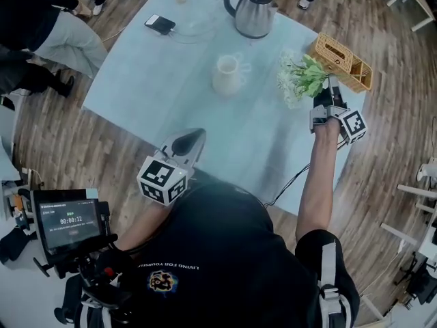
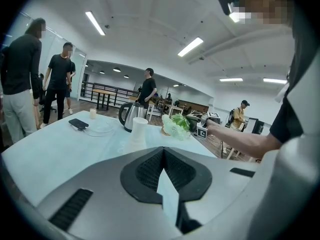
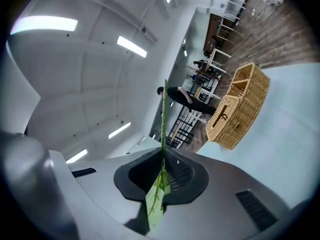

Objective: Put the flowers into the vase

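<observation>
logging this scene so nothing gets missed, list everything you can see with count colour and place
table: 1, pale blue top, centre, on wood floor
vase: 1, white, mid table
kettle: 1, silver with black handle, far side of table
basket: 1, tan wicker, table's right edge
phone: 1, black, far left of table
flowers: 1 bunch, green and white, held right of vase
bystanders: several, mostly dark clothes, around the table
screen unit: 1, black, lower left by the person
left gripper: 1, grey, shut, empty, near table edge
right gripper: 1, grey, shut on flowers' stem
</observation>
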Available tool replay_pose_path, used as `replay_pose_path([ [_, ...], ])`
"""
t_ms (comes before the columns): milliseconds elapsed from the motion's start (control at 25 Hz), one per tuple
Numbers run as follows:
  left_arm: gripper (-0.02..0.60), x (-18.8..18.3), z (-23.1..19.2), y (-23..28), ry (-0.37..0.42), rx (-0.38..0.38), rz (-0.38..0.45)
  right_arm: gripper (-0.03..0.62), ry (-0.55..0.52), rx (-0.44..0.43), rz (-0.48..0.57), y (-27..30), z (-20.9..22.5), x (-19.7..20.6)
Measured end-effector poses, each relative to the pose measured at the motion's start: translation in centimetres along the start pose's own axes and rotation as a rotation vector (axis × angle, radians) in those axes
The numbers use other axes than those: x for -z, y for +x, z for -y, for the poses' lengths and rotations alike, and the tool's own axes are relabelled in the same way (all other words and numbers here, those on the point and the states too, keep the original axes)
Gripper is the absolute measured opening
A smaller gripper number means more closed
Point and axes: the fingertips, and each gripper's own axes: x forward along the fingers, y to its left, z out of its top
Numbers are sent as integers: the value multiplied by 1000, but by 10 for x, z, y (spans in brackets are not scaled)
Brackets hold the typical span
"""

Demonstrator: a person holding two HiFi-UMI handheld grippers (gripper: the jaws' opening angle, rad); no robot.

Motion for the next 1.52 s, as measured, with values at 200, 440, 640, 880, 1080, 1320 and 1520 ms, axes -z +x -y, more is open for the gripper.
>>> replay_pose_path([
  [200,8,7,19,-22,-2,-5,33,34,-256,-29,-90,-17,-49,8],
  [440,8,10,36,-38,5,-9,52,34,-623,-25,-160,-28,-93,11],
  [640,8,12,36,-34,5,-16,46,34,-838,-16,-205,-19,-102,17],
  [880,8,14,46,-52,17,-15,56,34,-1148,-34,-204,-32,-145,23],
  [1080,8,7,41,-50,30,-34,57,34,-1407,-45,-240,-24,-164,30],
  [1320,8,-1,31,-52,31,-66,75,33,-1674,-92,-292,-15,-188,51],
  [1520,8,-3,26,-52,32,-72,91,33,-1862,-116,-319,-14,-201,66],
])
